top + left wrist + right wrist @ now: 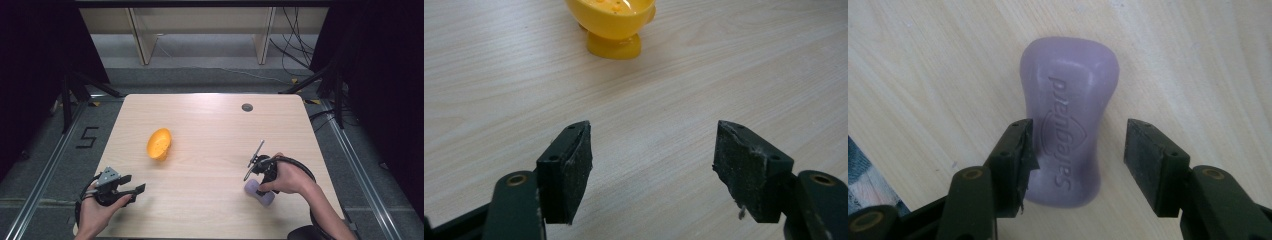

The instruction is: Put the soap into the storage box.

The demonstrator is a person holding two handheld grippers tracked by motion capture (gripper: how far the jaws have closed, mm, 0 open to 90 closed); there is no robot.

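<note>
1. Right tongs [1075,150] point down over a purple soap bar [1068,135] at the near right of the tabletop [210,125]; jaws spread, one on each side of the bar's narrowed waist. In the right gripper view the left pad sits at or on the bar's edge; the right pad stands clear of it with bare wood between. Not yet pinching

2. Bar lies flat, embossed face up, lettering reads "Safeguard". In the high view it shows just under the right hand [287,179], partly covered by it

3. Handling, judged: solid moulded bar, stiff, moderately dense for its bulk, no give under the pads. Surface looks dry and matt, but soap is smooth and waxy, so it may squirt out of a pinch on a curved flank

4. Best hold, judged: across the waist, where the tongs already stand; the flared ends either side should stop it sliding lengthways. Pads should meet the flanks squarely and low, near the wood, since the top edges are rounded. Hard closing could dent or scar the soap

5. Left tongs [651,160] hover at the near left, jaws spread wide, nothing between them, only bare wood below

6. Yellow-orange footed cup [613,25] lies tipped on its side left of centre, beyond the left tongs, well apart from the soap. Looks like thin light plastic; likely to roll if nudged
</note>
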